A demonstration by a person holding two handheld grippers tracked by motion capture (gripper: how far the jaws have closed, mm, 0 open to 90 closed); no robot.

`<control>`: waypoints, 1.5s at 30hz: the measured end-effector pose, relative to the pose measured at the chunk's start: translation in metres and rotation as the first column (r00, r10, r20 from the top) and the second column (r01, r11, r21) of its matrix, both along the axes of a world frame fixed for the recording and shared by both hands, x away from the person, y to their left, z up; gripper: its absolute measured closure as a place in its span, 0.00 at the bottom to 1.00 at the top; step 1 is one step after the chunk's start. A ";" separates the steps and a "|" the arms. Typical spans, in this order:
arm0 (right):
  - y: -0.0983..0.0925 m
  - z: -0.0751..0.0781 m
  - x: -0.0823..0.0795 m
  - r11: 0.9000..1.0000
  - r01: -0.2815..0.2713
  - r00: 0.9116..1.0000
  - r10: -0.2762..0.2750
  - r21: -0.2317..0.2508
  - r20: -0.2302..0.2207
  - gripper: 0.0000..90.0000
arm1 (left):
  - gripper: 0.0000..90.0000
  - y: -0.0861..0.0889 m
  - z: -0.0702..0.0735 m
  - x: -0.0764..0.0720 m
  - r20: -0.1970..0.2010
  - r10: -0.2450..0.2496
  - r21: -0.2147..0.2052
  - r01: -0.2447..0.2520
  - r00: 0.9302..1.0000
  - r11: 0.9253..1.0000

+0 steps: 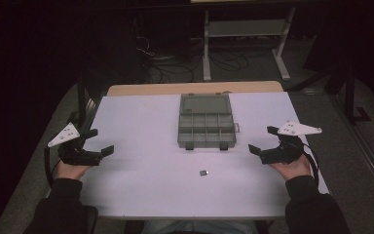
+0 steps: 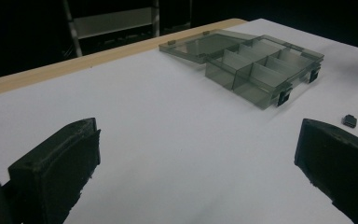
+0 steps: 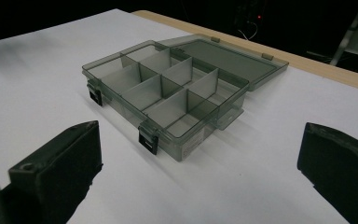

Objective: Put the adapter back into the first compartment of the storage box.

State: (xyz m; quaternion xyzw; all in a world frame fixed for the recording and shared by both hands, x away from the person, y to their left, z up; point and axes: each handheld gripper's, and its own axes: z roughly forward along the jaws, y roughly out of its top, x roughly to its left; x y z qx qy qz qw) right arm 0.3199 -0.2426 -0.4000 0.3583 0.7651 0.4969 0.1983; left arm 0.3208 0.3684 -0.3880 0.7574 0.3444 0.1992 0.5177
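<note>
Nearest to us in the high view, our left gripper [image 1: 99, 141] sits at about 9 o'clock on the white table [image 1: 141, 185] and our right gripper [image 1: 264, 140] at about 3 o'clock, each held in a hand with dark sleeves coming in from the bottom edge. Both have their jaws standing wide apart with nothing between them; the two gripper views bear this out, with bare table showing between the black jaws.

Just ahead of us, near the table's middle and slightly toward 5 o'clock from the box, lies a small dark piece [image 1: 204, 173]. It also shows in the left gripper view [image 2: 349, 121], near the jaw at that view's right. It is too small for us to tell what it is.

Farther out, toward 12 o'clock, stands the compartment box [image 1: 206, 129], smoky clear plastic, its lid [image 1: 205, 103] swung back flat toward the far edge. It has two rows of four compartments, and all the ones we can see into are empty [image 3: 168, 93]. Two black latches hang at its near side. A pale label on the side wall in the right gripper view carries print we cannot read.

Beyond the table, the room is dark; cables and a pale frame on the floor are only dimly visible.
</note>
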 end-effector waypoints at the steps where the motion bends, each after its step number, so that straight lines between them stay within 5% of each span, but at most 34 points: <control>1: 0.000 0.000 0.000 1.000 -0.001 1.000 0.001 -0.001 0.000 0.00 | 0.00 0.000 0.000 0.000 -0.002 -0.001 0.003 0.002 1.000 1.000; 13: 0.002 -0.001 -0.001 1.000 0.008 1.000 -0.008 -0.018 -0.001 0.00 | 0.00 0.000 0.002 -0.001 -0.017 -0.014 -0.018 0.014 1.000 1.000; 25: 0.002 -0.003 -0.001 1.000 0.005 1.000 -0.005 -0.018 -0.008 0.00 | 0.00 -0.011 0.010 0.001 -0.021 -0.035 0.037 0.036 0.999 0.999; 30: 0.002 -0.003 -0.001 1.000 0.003 1.000 -0.003 -0.021 -0.009 0.00 | 0.00 -0.020 0.018 0.002 -0.026 -0.075 0.020 0.075 0.997 0.997; 45: 0.003 -0.003 -0.002 1.000 -0.004 1.000 0.004 -0.021 -0.007 0.00 | 0.00 -0.047 0.039 0.009 -0.036 -0.150 0.107 0.153 0.988 0.982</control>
